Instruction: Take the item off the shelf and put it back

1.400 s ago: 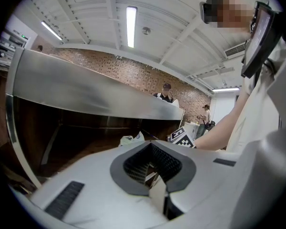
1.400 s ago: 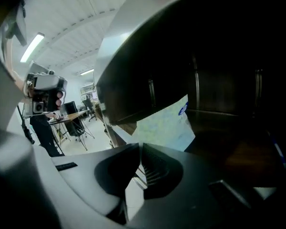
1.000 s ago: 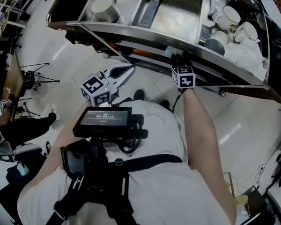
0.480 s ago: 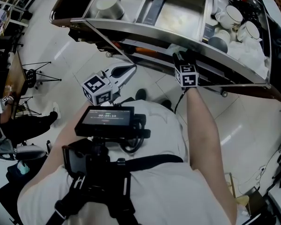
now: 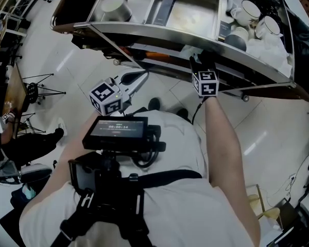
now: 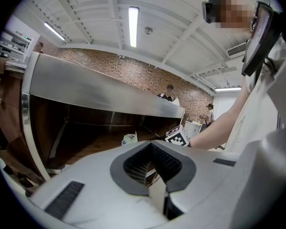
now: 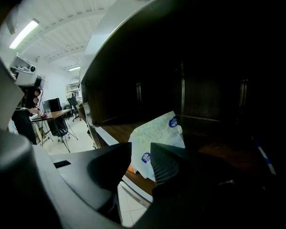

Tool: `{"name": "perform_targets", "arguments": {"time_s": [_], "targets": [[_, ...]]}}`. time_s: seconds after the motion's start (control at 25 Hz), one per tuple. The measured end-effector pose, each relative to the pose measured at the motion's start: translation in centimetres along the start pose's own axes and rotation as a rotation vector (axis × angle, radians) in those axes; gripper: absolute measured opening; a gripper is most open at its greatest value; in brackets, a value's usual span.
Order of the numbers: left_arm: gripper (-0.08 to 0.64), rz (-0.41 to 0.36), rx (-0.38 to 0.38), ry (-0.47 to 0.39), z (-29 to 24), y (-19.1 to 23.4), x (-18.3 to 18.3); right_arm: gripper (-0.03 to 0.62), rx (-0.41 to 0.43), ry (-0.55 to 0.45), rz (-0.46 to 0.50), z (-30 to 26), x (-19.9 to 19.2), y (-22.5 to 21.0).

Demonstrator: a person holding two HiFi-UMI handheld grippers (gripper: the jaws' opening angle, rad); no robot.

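A white paper packet with blue round logos (image 7: 157,132) stands on the lower wooden shelf (image 7: 219,149), near its front edge. My right gripper (image 7: 142,162) is under the steel top. Its jaws stand apart right in front of the packet, and their pads do not press on it. In the head view only its marker cube (image 5: 206,83) shows at the shelf's rim. My left gripper (image 5: 139,77) is held back near my body, shut and empty, with its tips toward the shelf. The left gripper view also shows the packet (image 6: 129,139).
The steel top (image 5: 159,35) carries a metal pot (image 5: 116,6), a flat tray (image 5: 190,14) and white cups (image 5: 247,14) at the right. Tripod stands (image 5: 38,84) are on the tiled floor at the left. People stand far off (image 6: 169,92).
The right gripper's cube has stayed at the shelf's rim. The left gripper has not moved. Only the head camera has shifted a little.
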State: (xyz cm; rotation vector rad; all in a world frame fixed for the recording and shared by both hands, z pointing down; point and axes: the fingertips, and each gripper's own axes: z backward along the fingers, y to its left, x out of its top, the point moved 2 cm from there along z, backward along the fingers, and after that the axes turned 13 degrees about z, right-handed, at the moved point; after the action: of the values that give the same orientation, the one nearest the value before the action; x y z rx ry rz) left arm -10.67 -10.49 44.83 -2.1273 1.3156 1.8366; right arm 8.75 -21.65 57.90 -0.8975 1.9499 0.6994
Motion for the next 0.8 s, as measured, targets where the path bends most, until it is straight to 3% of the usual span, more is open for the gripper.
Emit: {"name": "perform_targets", "arguments": {"time_s": [0.24, 0.36, 0.8], "targets": [[0.012, 0.002, -0.027, 0.001, -0.4, -0.1, 0.0, 0.124, 0.024, -0.054, -0.006, 2.6, 1.0, 1.0], [0.012, 0.001, -0.045, 0.003, -0.7, -0.2, 0.0, 0.040, 0.041, -0.089, 0.002, 4.2, 1.8, 2.1], [0.012, -0.033, -0.098, 0.008, -1.6, -1.5, 1.5, 0.009, 0.111, -0.212, 0.011, 11.3, 8.1, 6.3]]}}
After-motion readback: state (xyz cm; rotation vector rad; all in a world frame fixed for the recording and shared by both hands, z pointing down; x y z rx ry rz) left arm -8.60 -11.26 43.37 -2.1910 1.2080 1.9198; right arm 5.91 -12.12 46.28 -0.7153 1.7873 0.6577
